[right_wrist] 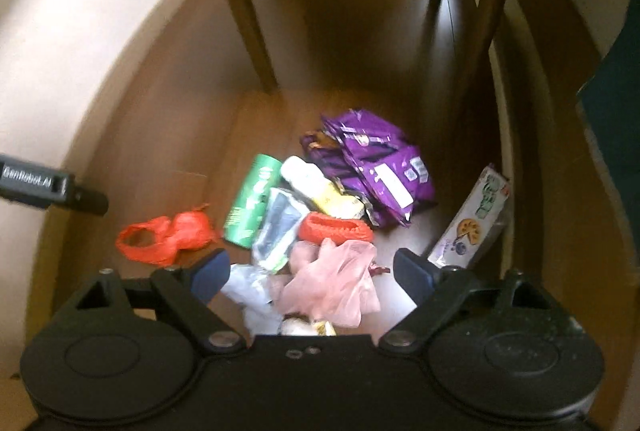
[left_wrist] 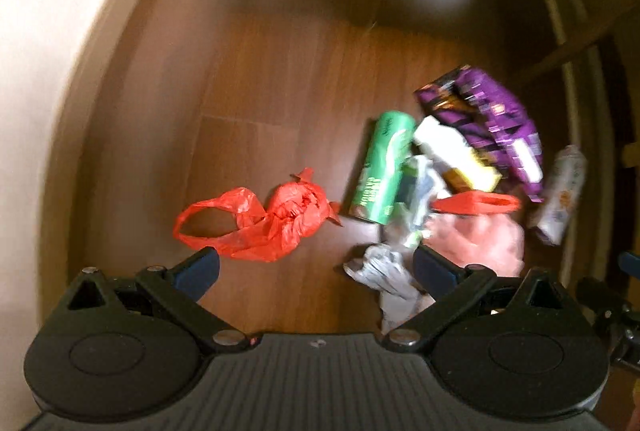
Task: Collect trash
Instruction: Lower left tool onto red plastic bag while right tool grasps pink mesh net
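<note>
From the left wrist camera we look down on a wooden floor [left_wrist: 260,91] strewn with litter. Our left gripper [left_wrist: 316,267] has its jaws spread wide with nothing between the pads, hanging above the floor. Just beyond its left fingertip lies a crumpled red plastic bag [left_wrist: 264,219], alone and a little apart from the rest. To the right is the main heap: a green can [left_wrist: 382,167] lying on its side, a white and yellow bottle [left_wrist: 452,151] leaning across it, and a purple snack packet [left_wrist: 492,123] at the far side. Nearer, a red mesh bag [left_wrist: 476,202] sits on a pale pink plastic bag [left_wrist: 488,239], and a grey crumpled wrapper [left_wrist: 384,271] lies by the right fingertip. A white carton [left_wrist: 560,195] lies apart at the far right. Everything is somewhat blurred.

From the right wrist camera we see the same heap on the floor, in front of the chair legs [right_wrist: 248,11]. Our right gripper [right_wrist: 312,271] is also wide open and holds nothing; the pink plastic bag [right_wrist: 336,287] and a whitish wrapper [right_wrist: 248,283] lie below the gap between its fingers, whether touched we cannot tell. The red plastic bag [right_wrist: 168,235] lies to the left, beside the green can [right_wrist: 252,207]. The purple packet [right_wrist: 380,167] is farthest, the red mesh bag [right_wrist: 336,229] in the middle, and the white carton [right_wrist: 476,219] to the right, tilted. A part of the other gripper [right_wrist: 48,187] shows at the left edge.
</note>
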Demonstrator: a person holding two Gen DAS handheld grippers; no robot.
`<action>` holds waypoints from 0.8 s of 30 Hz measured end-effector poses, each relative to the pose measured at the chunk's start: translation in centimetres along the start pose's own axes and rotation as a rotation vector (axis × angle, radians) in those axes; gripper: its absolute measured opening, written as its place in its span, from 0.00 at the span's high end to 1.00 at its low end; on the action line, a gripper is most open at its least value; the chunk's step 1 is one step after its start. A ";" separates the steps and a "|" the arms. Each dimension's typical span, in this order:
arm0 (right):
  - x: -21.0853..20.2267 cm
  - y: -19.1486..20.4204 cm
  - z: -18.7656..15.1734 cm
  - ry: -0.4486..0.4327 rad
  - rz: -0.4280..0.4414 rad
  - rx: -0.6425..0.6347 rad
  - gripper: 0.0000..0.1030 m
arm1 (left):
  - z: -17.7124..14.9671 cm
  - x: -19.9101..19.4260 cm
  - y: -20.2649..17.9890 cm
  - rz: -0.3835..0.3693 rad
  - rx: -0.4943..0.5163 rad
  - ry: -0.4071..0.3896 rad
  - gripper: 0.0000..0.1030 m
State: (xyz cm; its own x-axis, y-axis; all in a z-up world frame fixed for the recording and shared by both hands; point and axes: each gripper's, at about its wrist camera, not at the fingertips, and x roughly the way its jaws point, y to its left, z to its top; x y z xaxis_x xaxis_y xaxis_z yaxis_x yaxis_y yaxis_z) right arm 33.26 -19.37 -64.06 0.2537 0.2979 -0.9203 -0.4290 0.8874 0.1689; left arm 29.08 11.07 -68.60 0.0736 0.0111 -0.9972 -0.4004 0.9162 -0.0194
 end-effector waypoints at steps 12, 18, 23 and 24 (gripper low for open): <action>17.6 -2.2 -3.9 0.183 -0.060 0.159 0.23 | 0.5 16.7 1.5 0.044 -0.053 0.131 0.10; 19.6 -1.8 -4.3 0.198 -0.050 0.201 0.38 | 0.6 19.2 2.1 0.039 -0.076 0.163 0.43; 18.6 -1.1 -4.3 0.184 -0.038 0.176 0.68 | 0.7 19.2 1.8 0.027 -0.060 0.157 0.70; 18.2 -1.0 -4.5 0.181 -0.037 0.166 0.72 | 0.7 19.1 1.7 0.028 -0.055 0.153 0.71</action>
State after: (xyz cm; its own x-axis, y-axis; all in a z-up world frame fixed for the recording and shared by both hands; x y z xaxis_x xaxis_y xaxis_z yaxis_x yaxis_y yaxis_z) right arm 34.47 -16.43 -82.58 0.1010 0.2099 -0.9725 -0.2699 0.9466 0.1762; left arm 30.42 13.10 -87.61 -0.0771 -0.0287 -0.9966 -0.4501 0.8929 0.0091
